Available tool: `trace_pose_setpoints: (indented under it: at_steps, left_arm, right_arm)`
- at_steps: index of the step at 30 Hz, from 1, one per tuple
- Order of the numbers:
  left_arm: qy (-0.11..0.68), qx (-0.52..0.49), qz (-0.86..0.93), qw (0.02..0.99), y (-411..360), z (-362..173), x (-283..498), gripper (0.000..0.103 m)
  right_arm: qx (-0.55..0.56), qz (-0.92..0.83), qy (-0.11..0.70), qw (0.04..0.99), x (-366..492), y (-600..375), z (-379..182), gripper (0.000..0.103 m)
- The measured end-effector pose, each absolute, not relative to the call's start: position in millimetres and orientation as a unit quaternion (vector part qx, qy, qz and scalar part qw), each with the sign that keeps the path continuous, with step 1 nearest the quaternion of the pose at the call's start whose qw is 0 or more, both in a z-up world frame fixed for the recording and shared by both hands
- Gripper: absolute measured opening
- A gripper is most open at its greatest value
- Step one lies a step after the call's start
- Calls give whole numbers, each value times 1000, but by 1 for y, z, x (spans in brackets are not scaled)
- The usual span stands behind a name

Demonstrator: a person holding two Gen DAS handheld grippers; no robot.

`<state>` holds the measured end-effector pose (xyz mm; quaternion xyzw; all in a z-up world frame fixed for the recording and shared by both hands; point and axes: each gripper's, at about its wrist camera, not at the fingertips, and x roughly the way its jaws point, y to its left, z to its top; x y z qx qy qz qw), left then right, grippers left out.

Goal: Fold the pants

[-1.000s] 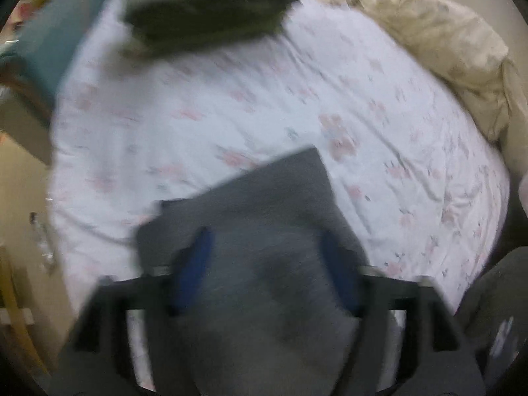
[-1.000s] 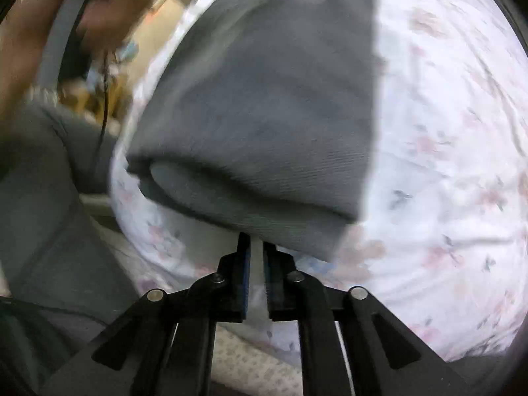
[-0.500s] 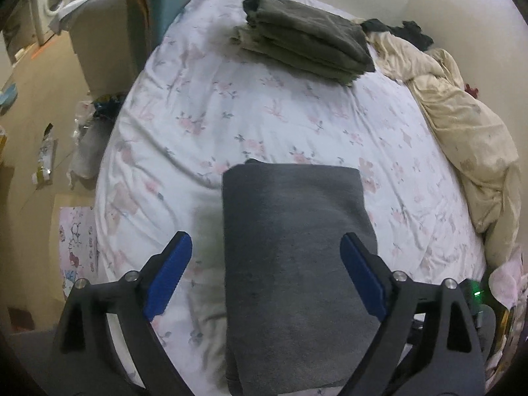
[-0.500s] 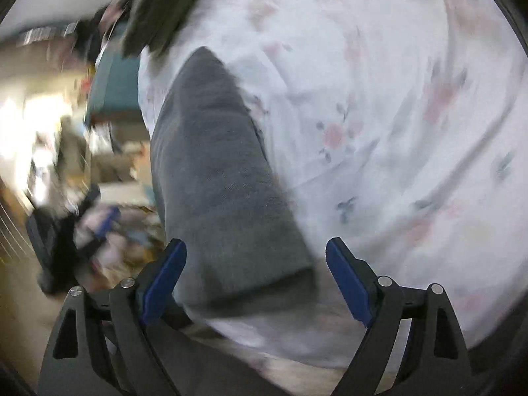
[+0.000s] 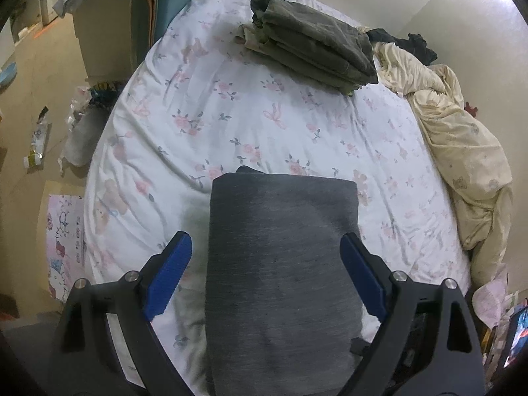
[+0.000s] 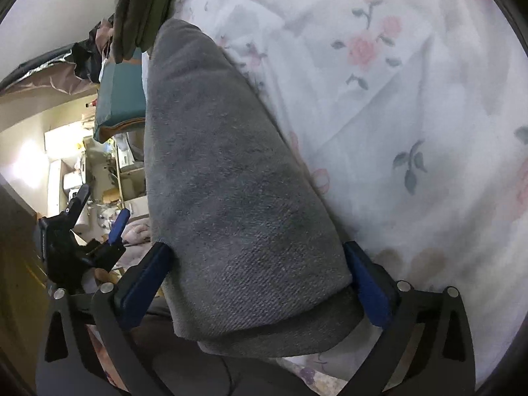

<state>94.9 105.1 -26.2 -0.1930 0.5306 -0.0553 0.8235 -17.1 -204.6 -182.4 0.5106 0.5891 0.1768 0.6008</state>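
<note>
The grey pants [image 5: 280, 264] lie folded in a neat rectangle on the floral bed sheet [image 5: 231, 125] at the near edge of the bed. My left gripper [image 5: 265, 274] is open above them, one blue pad on each side, touching nothing. In the right wrist view the same folded grey pants [image 6: 231, 198] lie close in front. My right gripper [image 6: 257, 283] is open, with its pads astride the near folded end. The left gripper [image 6: 82, 241] shows at the left of that view.
A stack of folded olive-green clothes [image 5: 310, 52] sits at the far end of the bed. A crumpled cream blanket [image 5: 462, 151] runs along the right side. Left of the bed are a grey box [image 5: 105, 33], bags and litter on the floor.
My right gripper, shut at the pants' edge a second ago, has opened and now straddles the folded end. My left gripper has drawn back and up, and the pants lie flat and still.
</note>
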Motion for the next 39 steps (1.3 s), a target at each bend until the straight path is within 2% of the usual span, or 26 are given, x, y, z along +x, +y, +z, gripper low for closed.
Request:
trace_pose_setpoints:
  at_steps: [2, 3, 6, 7, 8, 9, 15, 21, 24, 26, 28, 30, 32, 36, 39]
  left_arm:
    - [533, -192, -56, 822, 104, -27, 95, 89]
    - [534, -191, -57, 822, 104, -27, 95, 89]
    - [538, -189, -55, 820, 104, -28, 93, 89]
    - [538, -189, -53, 820, 104, -29, 93, 89]
    - [539, -189, -50, 819, 105, -29, 92, 89]
    - [540, -190, -49, 819, 105, -30, 92, 89]
    - [540, -197, -33, 817, 110, -34, 93, 89]
    - [546, -191, -21, 815, 113, -40, 93, 89]
    - [554, -184, -14, 812, 115, -46, 94, 89]
    - [559, -186, -13, 808, 116, -49, 94, 89]
    - [565, -192, -23, 802, 116, -53, 97, 89]
    - [574, -179, -45, 798, 113, -56, 107, 89]
    - [578, -163, -63, 797, 109, -57, 120, 89]
    - [594, -129, -134, 782, 88, -73, 181, 89]
    - [595, -107, -189, 774, 71, -90, 211, 89]
  right_arm:
    - [503, 177, 584, 612, -14, -200, -185, 103]
    - [497, 175, 579, 622, -14, -199, -181, 97]
    - [438, 190, 561, 676, -10, -193, -157, 69]
    - [423, 198, 558, 686, -8, -192, -148, 64]
    - [397, 207, 557, 700, -6, -192, -139, 49]
    - [382, 210, 559, 706, -4, -194, -134, 39]
    - [349, 232, 542, 729, 39, -230, -97, 33]
    - [263, 235, 545, 761, 138, -285, -77, 31]
    - [254, 204, 597, 733, 174, -316, -109, 34]
    - [248, 175, 614, 729, 180, -328, -122, 41]
    - [261, 162, 609, 731, 178, -339, -124, 54]
    - [294, 141, 590, 739, 166, -357, -122, 87]
    - [336, 116, 562, 746, 147, -369, -117, 97]
    - [406, 110, 531, 736, 113, -361, -114, 102]
    - [388, 122, 540, 737, 100, -330, -121, 103]
